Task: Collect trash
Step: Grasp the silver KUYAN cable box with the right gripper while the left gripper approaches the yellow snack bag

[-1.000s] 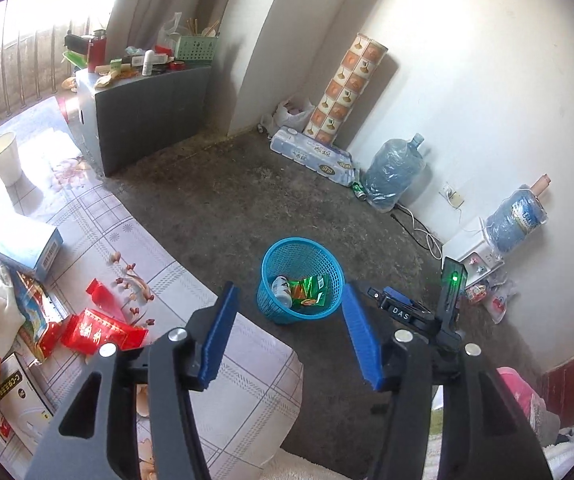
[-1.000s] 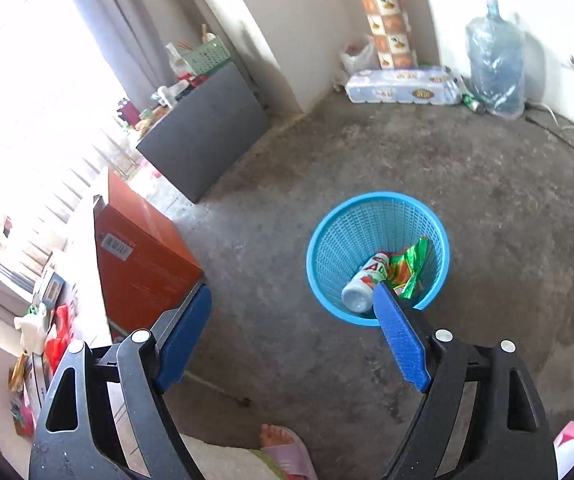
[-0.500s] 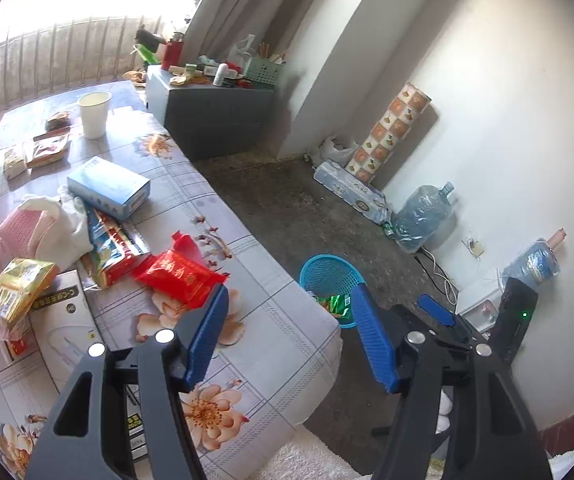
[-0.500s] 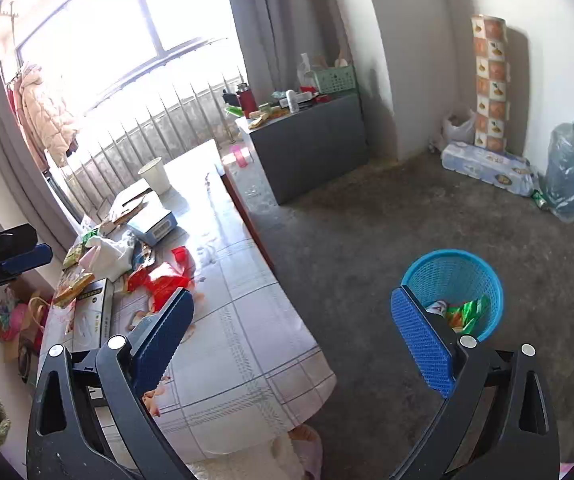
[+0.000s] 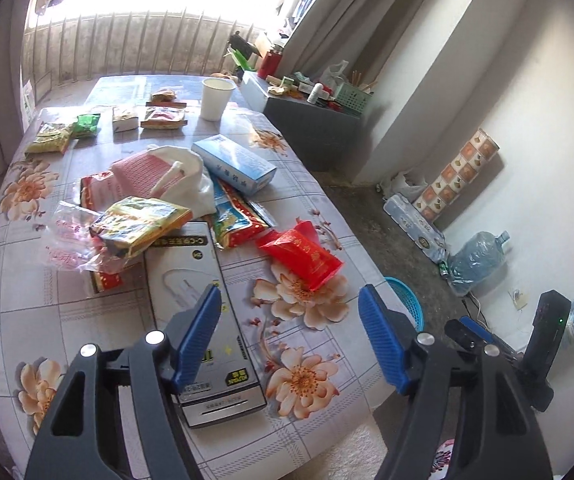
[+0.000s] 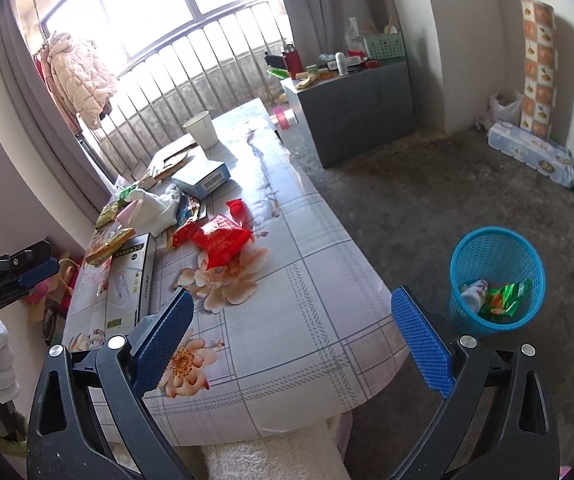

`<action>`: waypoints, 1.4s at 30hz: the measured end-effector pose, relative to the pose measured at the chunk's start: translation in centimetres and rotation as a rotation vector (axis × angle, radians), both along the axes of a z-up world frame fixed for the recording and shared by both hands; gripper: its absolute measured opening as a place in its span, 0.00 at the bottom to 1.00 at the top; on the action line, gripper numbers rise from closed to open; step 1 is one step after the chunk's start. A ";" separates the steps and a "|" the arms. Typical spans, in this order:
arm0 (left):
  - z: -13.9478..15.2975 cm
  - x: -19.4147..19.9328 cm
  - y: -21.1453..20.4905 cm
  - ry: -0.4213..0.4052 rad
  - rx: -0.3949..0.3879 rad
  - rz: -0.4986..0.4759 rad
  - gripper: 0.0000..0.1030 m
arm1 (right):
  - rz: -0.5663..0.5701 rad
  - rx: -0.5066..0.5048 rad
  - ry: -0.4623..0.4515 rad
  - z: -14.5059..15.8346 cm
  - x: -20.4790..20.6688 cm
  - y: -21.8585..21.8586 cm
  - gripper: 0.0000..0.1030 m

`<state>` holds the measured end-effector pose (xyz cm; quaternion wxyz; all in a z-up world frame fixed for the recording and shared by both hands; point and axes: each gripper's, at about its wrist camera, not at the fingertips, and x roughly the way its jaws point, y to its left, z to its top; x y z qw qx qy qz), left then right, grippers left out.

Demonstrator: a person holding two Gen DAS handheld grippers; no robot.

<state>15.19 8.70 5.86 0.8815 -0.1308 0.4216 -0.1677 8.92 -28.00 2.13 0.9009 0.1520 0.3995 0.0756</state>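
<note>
Risk is judged highest at the red wrapper (image 5: 301,256): crumpled on the table (image 5: 327,344), beside the long box (image 5: 203,320), it may slip. Left gripper (image 5: 289,332) is opening, empty; right gripper (image 6: 293,330) stands wide, empty. The basket (image 6: 497,276) sits below the table's edge.

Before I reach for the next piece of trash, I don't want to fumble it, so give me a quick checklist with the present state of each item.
1. Left gripper empty: ok, jaws opening, nothing between them.
2. Right gripper empty: ok, jaws wide, nothing held.
3. Nearest target free: ok, red wrapper lies alone on the tablecloth, nothing on top.
4. Blue basket has room: ok, only a bottle and green wrapper at the bottom.
5. Path from table to basket: ok, bare floor between them.
6. Whether the grey box is trash: cannot tell.
</note>
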 end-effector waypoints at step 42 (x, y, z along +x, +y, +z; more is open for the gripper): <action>-4.6 0.5 13.8 -0.039 0.155 0.384 0.71 | 0.410 -0.073 0.163 -6.3 9.2 25.6 0.92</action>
